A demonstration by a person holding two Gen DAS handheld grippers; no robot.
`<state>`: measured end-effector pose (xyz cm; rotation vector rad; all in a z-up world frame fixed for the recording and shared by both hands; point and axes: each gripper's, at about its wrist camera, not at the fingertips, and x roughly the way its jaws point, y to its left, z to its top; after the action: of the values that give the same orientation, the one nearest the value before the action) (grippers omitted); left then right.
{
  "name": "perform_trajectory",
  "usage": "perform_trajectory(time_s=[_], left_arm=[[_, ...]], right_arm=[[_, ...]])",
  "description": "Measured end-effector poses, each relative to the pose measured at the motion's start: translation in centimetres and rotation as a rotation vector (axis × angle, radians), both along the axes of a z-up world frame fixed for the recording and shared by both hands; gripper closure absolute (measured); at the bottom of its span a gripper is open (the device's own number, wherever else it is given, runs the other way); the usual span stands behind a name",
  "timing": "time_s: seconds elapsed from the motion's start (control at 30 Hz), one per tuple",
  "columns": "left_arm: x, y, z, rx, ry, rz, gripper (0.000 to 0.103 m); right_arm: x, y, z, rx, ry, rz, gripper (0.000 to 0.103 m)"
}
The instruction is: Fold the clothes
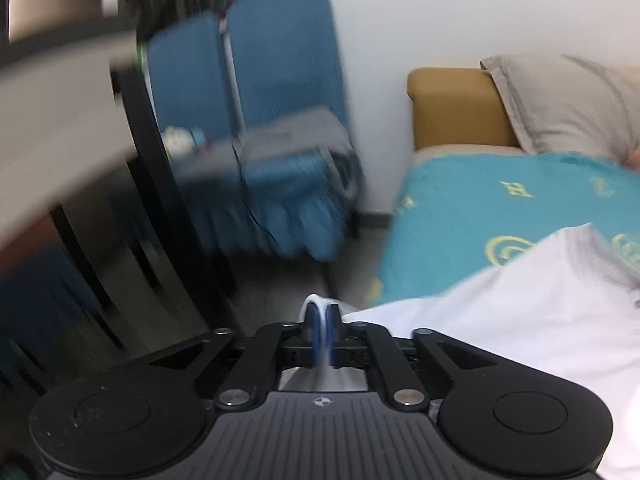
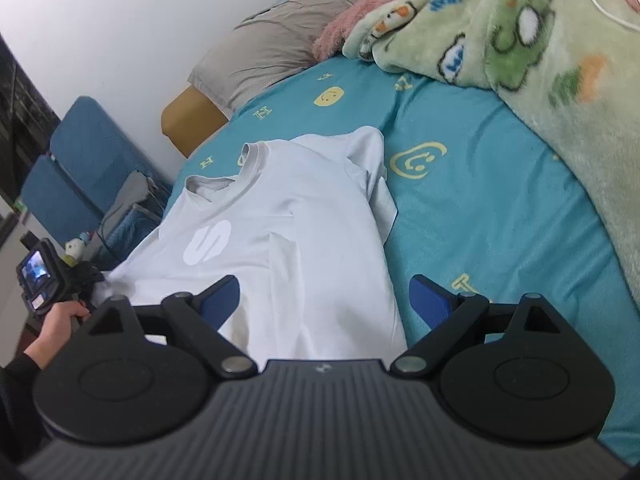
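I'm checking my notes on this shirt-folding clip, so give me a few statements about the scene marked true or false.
1. The left gripper is shut on the white T-shirt. True.
2. The right gripper is clamped on a sleeve. False: its jaws stand wide open above the shirt.
3. The shirt lies on a teal bedsheet with yellow smiley prints. True.
4. The shirt's grey "S" logo faces down. False: it faces up.
5. A green cartoon-print fleece blanket covers the shirt. False: it lies apart from it.

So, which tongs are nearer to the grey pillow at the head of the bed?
Cannot tell. The left tongs, shut on the white T-shirt, hang off the bedside; the right tongs, open, hover above its hem. Pillow.
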<state>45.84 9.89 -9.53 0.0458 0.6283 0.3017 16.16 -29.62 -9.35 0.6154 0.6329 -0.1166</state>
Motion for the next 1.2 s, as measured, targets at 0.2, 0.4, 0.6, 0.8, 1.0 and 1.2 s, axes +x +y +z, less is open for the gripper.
perform_trajectory(time_s=[0.2,0.4,0.6,0.8,1.0,1.2], left_arm=[[-6.4,0.7,0.5,-0.185,0.074,-0.049,0.045],[-19.1,-1.0,4.3,-0.221,0.014,-0.139,0.029],[-30.0,-6.1,7.1,-0.238,-0.039,-0.257,0.021],[-35.8,-10.7,7.0,-0.209,-0.106,-0.396,0.01],[-37.8,-12.7,5.3,-0.173,-0.122,-0.456,0.005],[-37.1,-11.9,4.3,-0.21,-0.092,-0.427,0.004]], right_arm=[[0.3,0.9,0.6,-0.075,-0.021,0.036,0.01],[-0.7,2.4,1.9,-0.13,-0.063,0.079,0.01],[-2.9,3.7,3.2,-0.223,-0.129,0.105,0.01],[-4.9,5.0,4.1,-0.303,-0.175,0.133,0.01],[-5.6,5.6,4.7,-0.298,-0.207,0.13,0.01],[-4.4,4.0,3.7,-0.181,-0.18,0.106,0.01]])
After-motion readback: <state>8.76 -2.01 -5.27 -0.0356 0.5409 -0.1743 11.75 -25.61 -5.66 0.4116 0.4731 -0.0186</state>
